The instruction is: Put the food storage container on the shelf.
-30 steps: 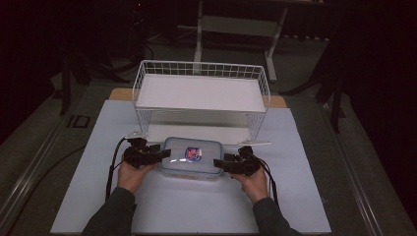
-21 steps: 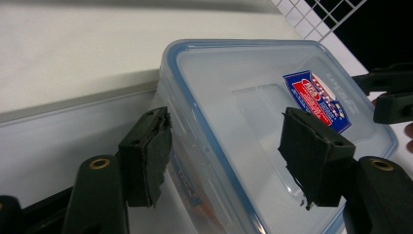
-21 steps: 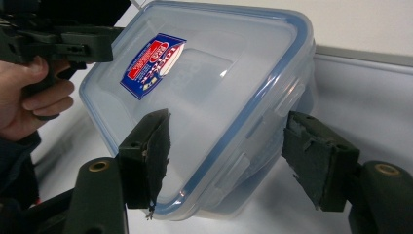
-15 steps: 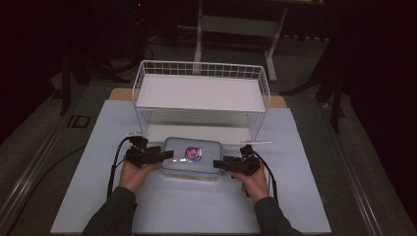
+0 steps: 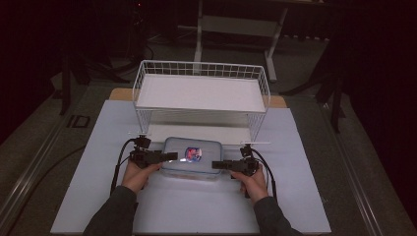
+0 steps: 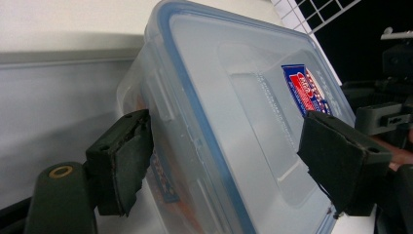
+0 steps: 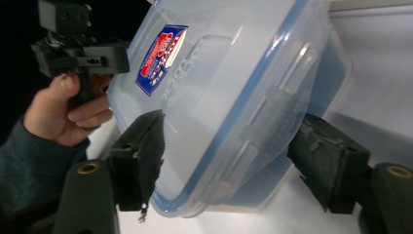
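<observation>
1. High view: the plastic container [image 5: 192,158] sits on the worktop [image 5: 88,162] just in front of the white wire rack [image 5: 201,93], at 6 o'clock from the rack's lower shelf. The left claw [image 5: 169,156] stands at the container's 9 o'clock end and the right claw [image 5: 216,165] at its 3 o'clock end. If the two hands lift unevenly, the box probably tilts and slides out.

2. Left gripper view: the claw's jaws have just been opening and now stand wide, straddling the container's end and its blue-rimmed lid. The pad at 8 o'clock lies close to the side wall by a lid latch, the other hangs over the lid, and neither visibly presses. Closing here may squeeze lid against wall and slip off the smooth plastic, or snag the latch and pop it.

3. Right gripper view: this claw is spread too, with the container's corner between its jaws and gaps at both pads. A corner bite is likely weak; the box could pivot, or be shoved toward the rack's legs.
</observation>
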{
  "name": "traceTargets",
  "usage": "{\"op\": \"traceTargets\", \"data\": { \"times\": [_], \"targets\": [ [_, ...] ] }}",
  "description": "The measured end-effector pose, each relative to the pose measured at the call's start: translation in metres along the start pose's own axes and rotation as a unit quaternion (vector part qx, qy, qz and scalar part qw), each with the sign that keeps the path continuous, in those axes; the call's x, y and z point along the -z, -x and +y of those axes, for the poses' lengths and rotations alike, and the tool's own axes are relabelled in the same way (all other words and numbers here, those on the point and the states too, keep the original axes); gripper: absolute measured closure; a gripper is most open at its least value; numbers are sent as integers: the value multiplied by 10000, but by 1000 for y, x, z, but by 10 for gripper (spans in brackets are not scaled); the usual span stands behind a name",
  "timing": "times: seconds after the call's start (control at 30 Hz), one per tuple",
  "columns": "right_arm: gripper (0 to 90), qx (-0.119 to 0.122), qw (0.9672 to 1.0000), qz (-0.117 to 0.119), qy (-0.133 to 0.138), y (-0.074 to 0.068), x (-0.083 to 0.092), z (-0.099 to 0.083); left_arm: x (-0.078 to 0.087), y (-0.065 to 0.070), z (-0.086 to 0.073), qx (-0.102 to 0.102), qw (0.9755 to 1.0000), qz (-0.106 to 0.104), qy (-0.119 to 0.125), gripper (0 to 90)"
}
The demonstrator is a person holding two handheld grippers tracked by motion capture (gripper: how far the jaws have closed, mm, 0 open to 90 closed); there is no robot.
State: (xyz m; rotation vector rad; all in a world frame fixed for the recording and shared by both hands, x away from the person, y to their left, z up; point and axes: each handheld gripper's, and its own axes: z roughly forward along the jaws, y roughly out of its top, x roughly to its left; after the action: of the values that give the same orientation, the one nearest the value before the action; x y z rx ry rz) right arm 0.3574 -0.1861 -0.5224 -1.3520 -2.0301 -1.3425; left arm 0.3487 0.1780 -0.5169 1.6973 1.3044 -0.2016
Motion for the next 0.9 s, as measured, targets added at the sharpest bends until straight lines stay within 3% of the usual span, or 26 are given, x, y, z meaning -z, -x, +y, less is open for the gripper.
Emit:
{"op": "traceTargets", "data": {
  "times": [0.13, 0.4, 0.53, 0.8, 0.9],
  "targets": [
    [342, -181, 9998, 129, 22, 4, 2, -2, 3, 3, 0, 3, 10000, 78, -4, 232],
    [391, -293, 9993, 180, 146, 4, 4, -3, 13, -4, -3, 312, 9994, -130, 56, 335],
    [415, -183, 9995, 159, 181, 1, 6, -3, 20, -3, -6, 439, 9987, -196, 150, 403],
    [466, 14, 9997, 109, 222, -6, 11, -5, 28, 2, -12, 300, 9990, -208, 253, 455],
    [482, 34, 9997, 138, 220, -6, 13, -6, 31, 1, -15, 332, 9986, -317, 278, 474]
  ]
}}
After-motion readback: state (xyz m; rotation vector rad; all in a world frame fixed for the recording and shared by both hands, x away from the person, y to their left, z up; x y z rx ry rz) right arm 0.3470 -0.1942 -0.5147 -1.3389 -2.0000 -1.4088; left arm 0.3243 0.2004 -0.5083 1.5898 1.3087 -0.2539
